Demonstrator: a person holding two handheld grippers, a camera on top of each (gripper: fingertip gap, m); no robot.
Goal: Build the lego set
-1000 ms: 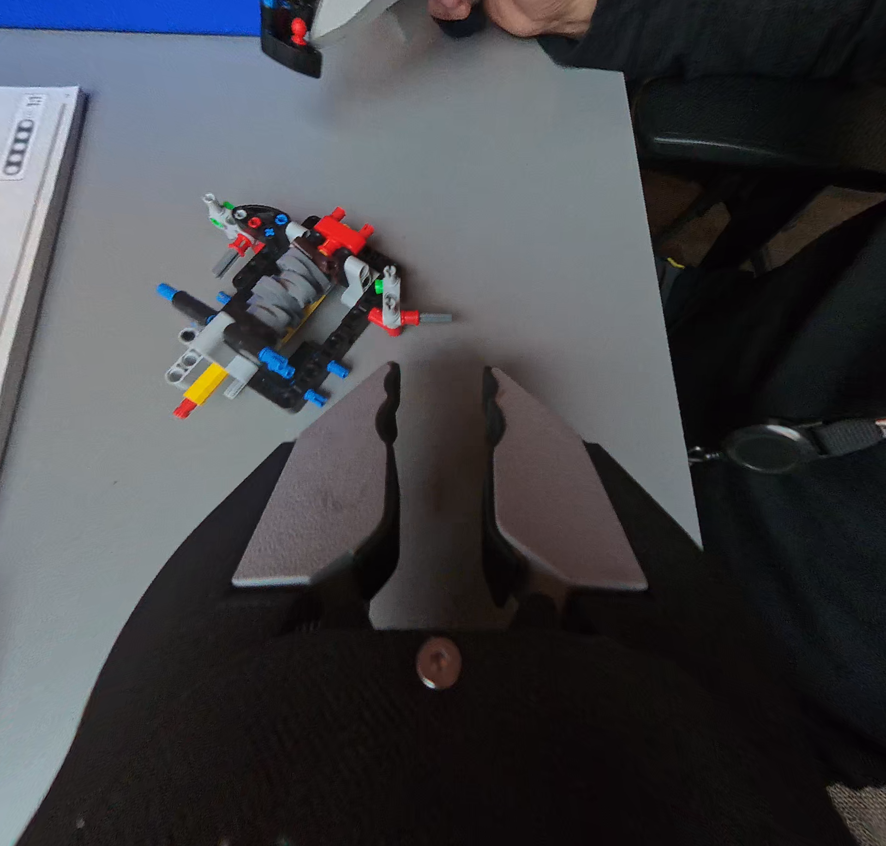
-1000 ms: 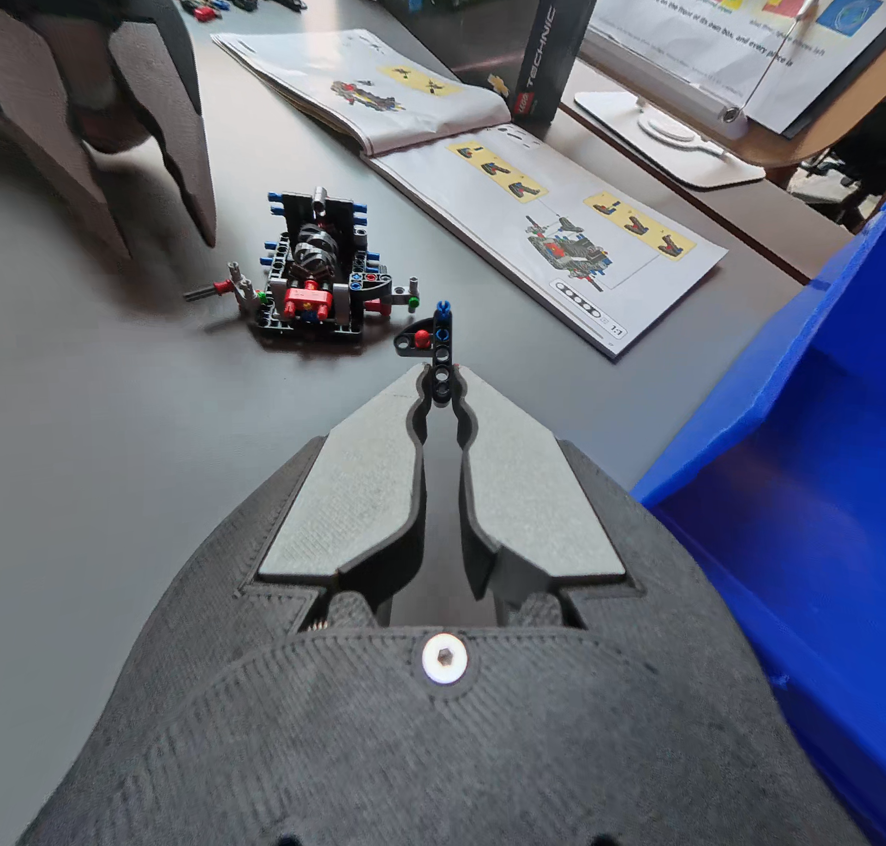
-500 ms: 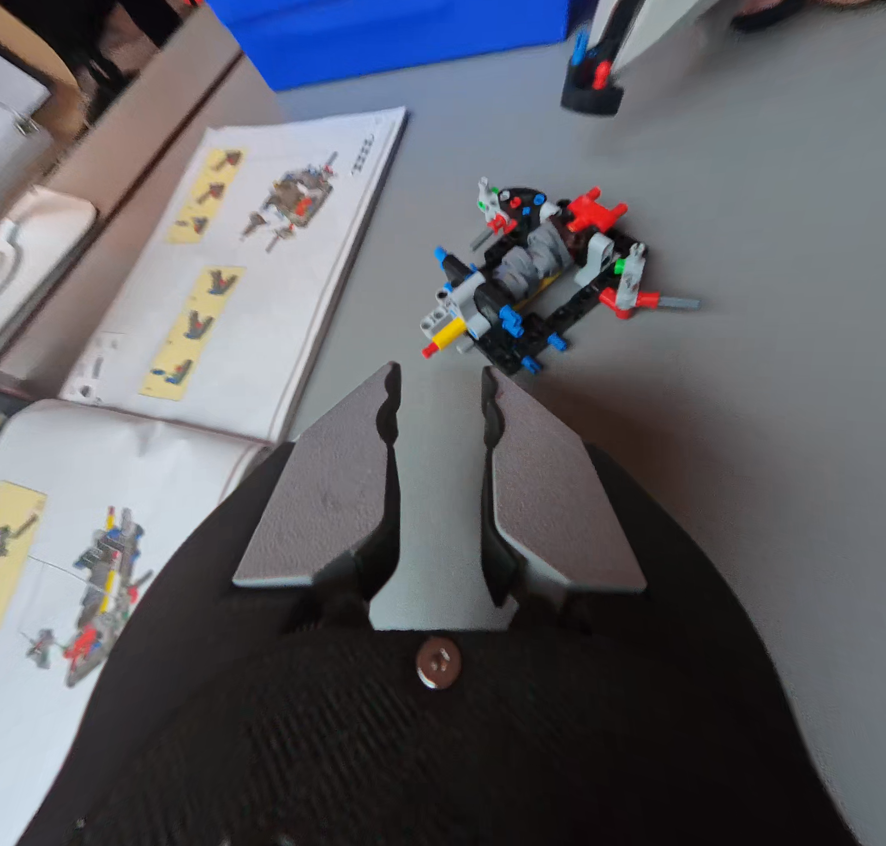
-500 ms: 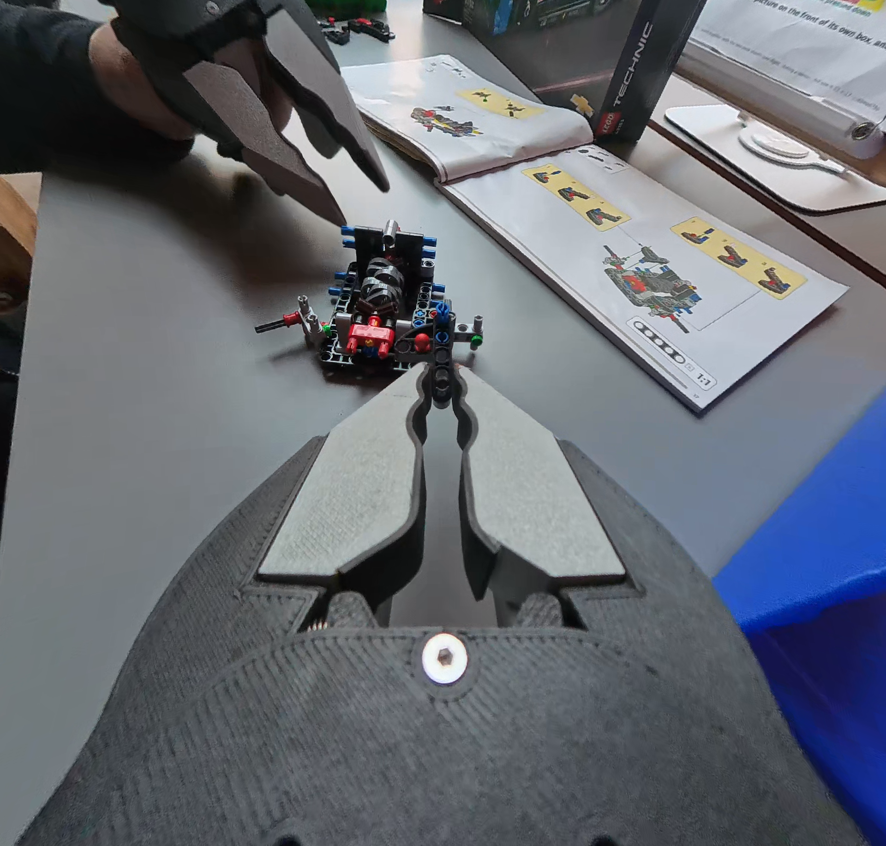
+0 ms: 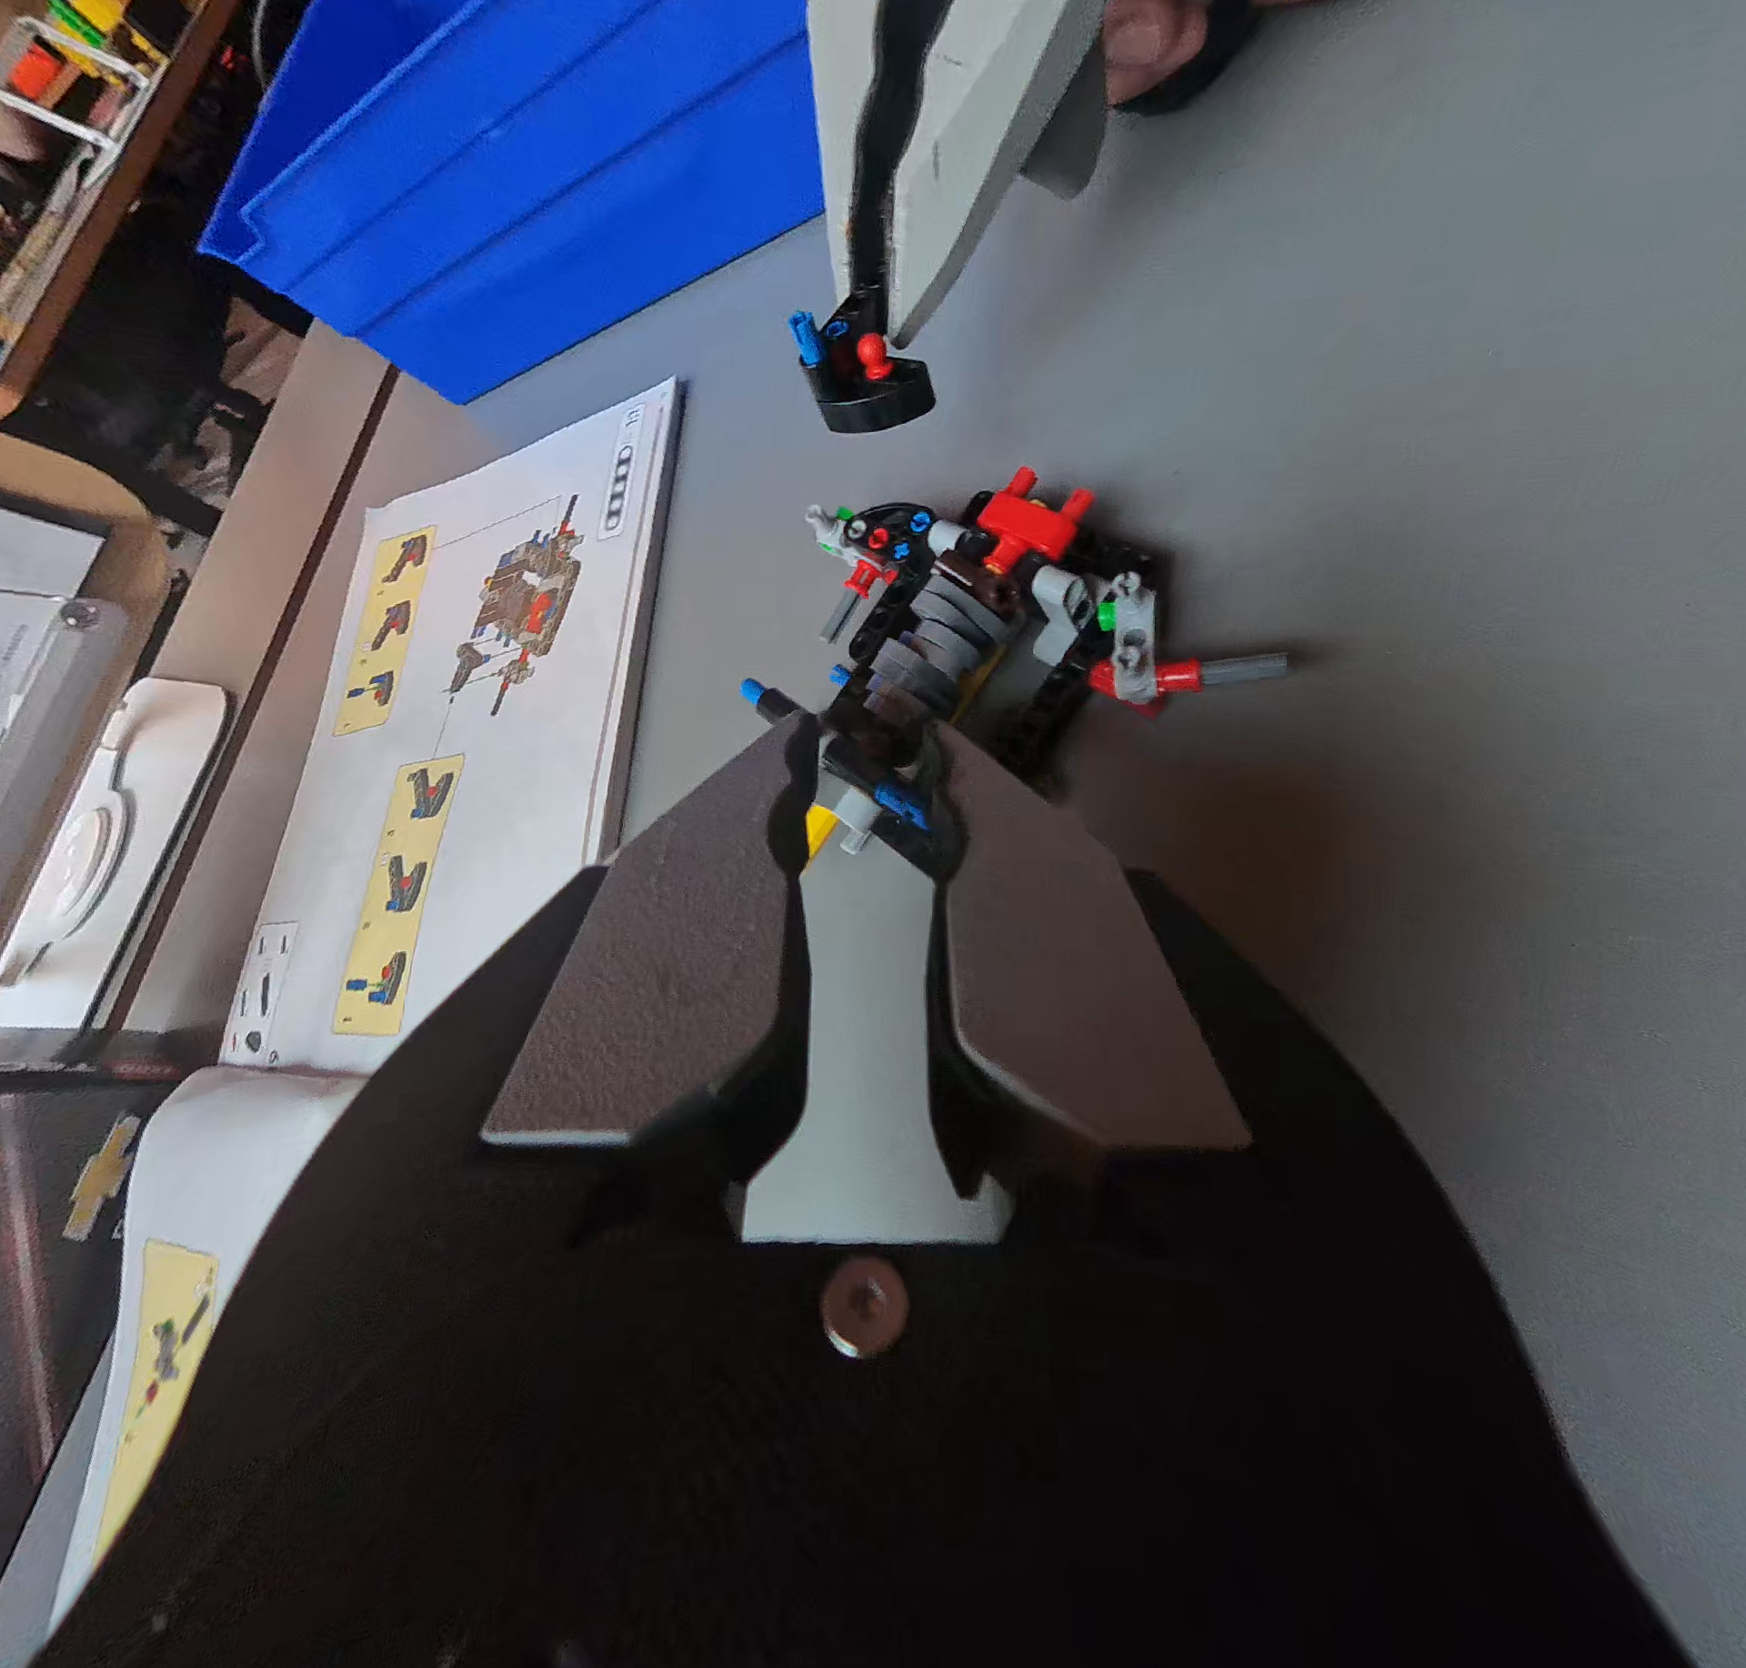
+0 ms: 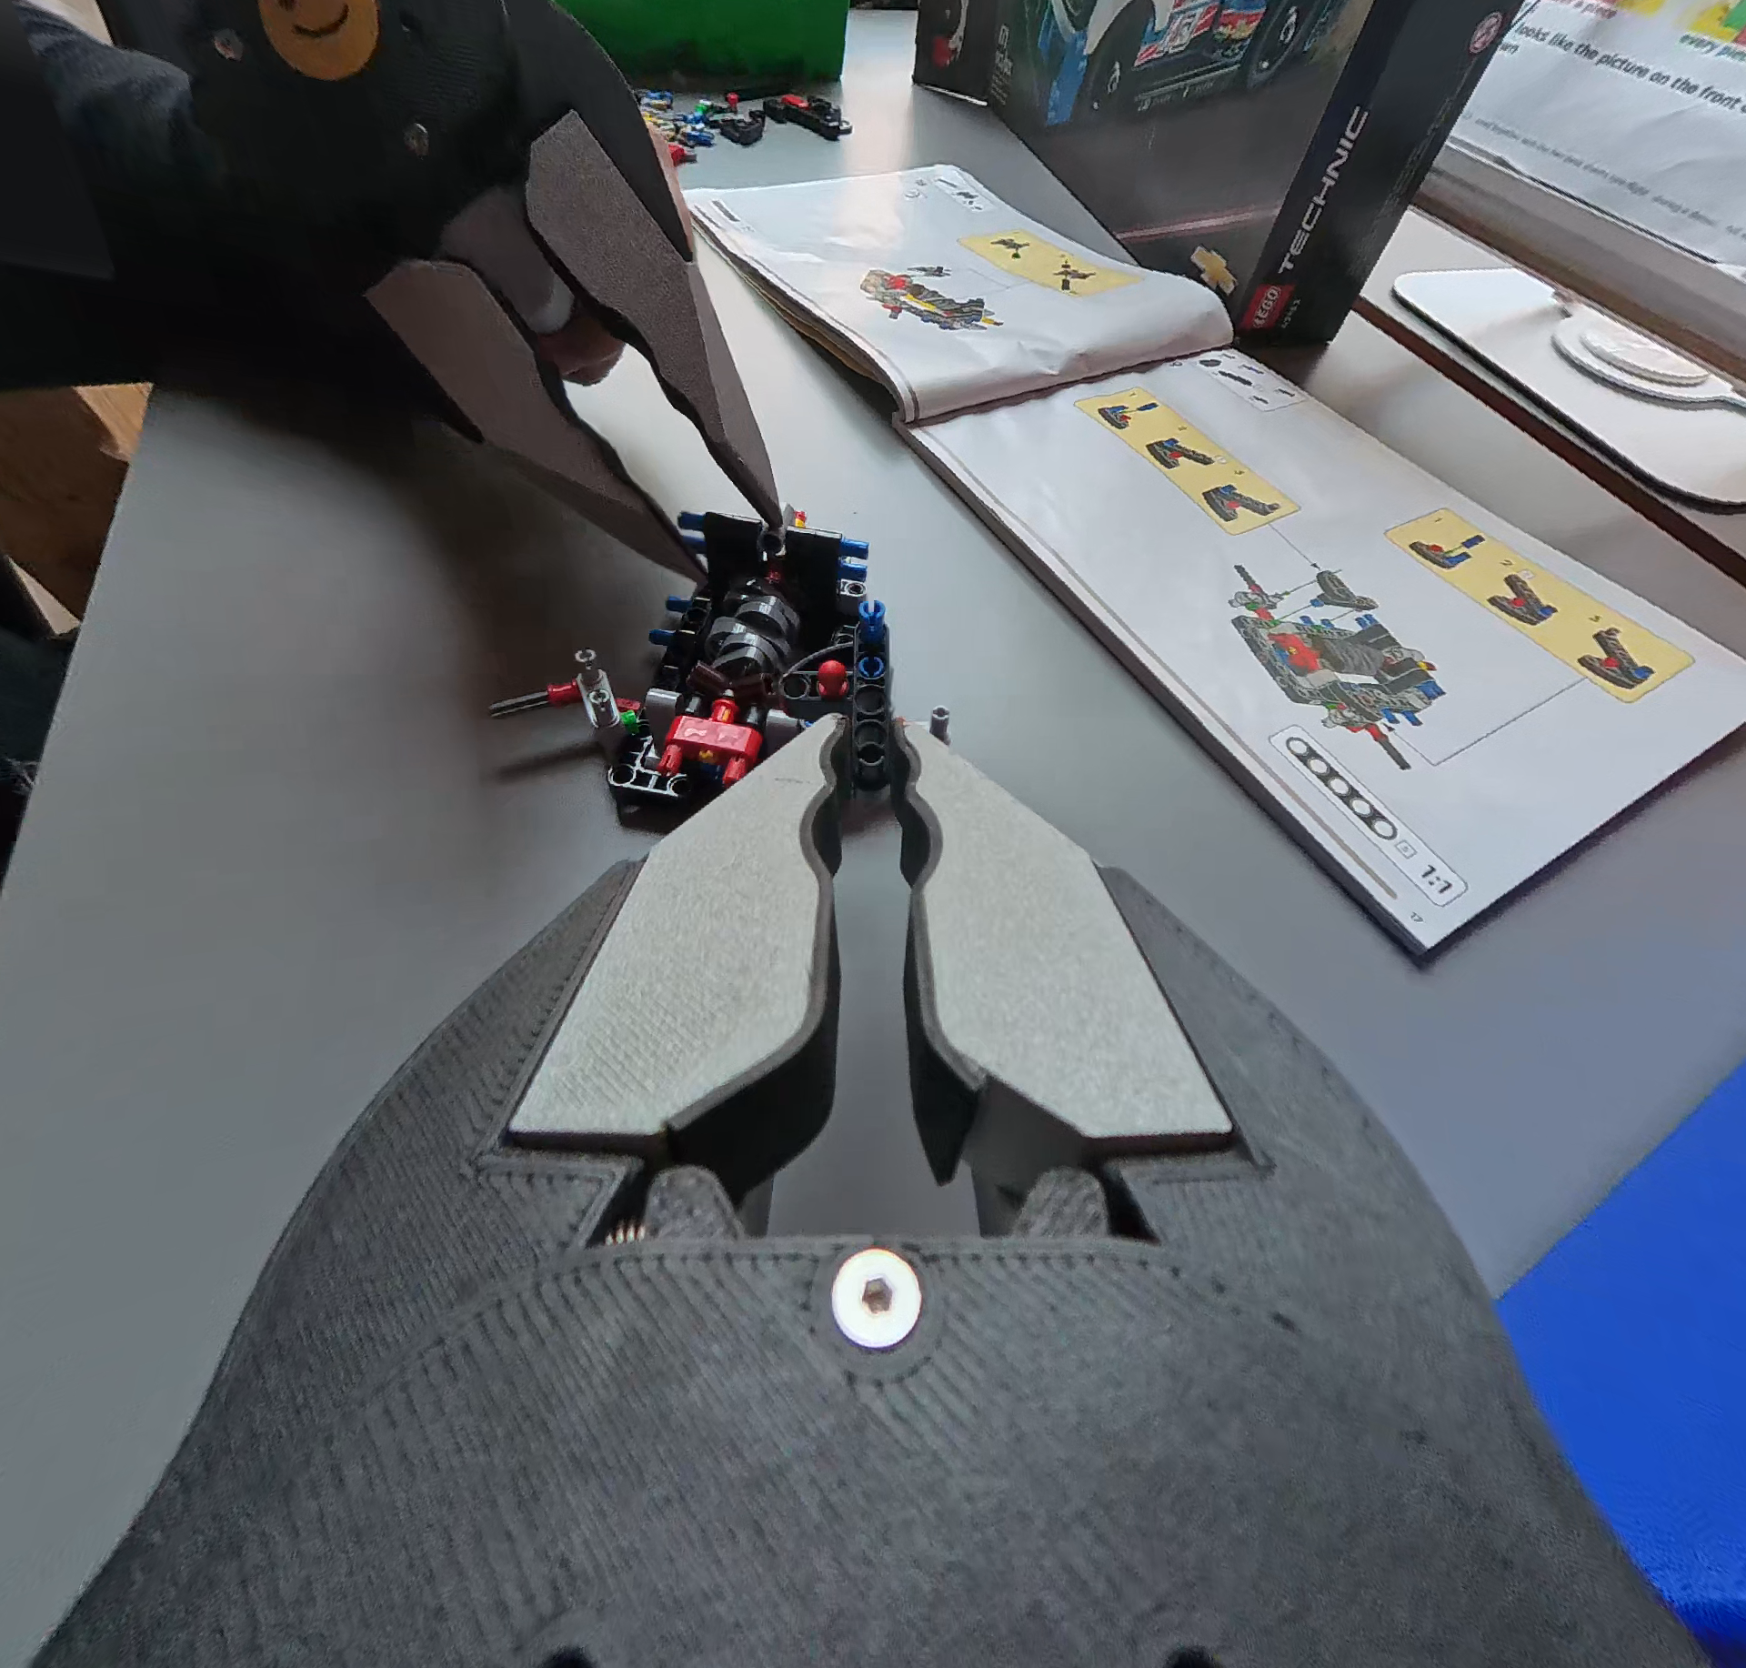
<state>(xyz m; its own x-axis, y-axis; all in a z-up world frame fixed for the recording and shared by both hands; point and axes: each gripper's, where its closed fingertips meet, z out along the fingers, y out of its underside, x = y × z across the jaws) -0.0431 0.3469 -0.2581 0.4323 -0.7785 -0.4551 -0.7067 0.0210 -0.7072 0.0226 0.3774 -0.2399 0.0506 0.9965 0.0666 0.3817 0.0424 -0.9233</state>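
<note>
Lego model mid-worktop | left gripper spread, straddling its near end | right gripper pinching black beam | step: attach beam | next: align pins, press.

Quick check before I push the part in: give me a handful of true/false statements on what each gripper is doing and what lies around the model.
1. The right gripper is shut on a black angled beam. True.
2. The left gripper is clamped shut on a loose red pin. False: its jaws are open, straddling the near end of the model.
3. The instruction booklet lies closed. False: it is open.
4. A blue bin stands beyond the booklet in the left wrist view. True.
</note>
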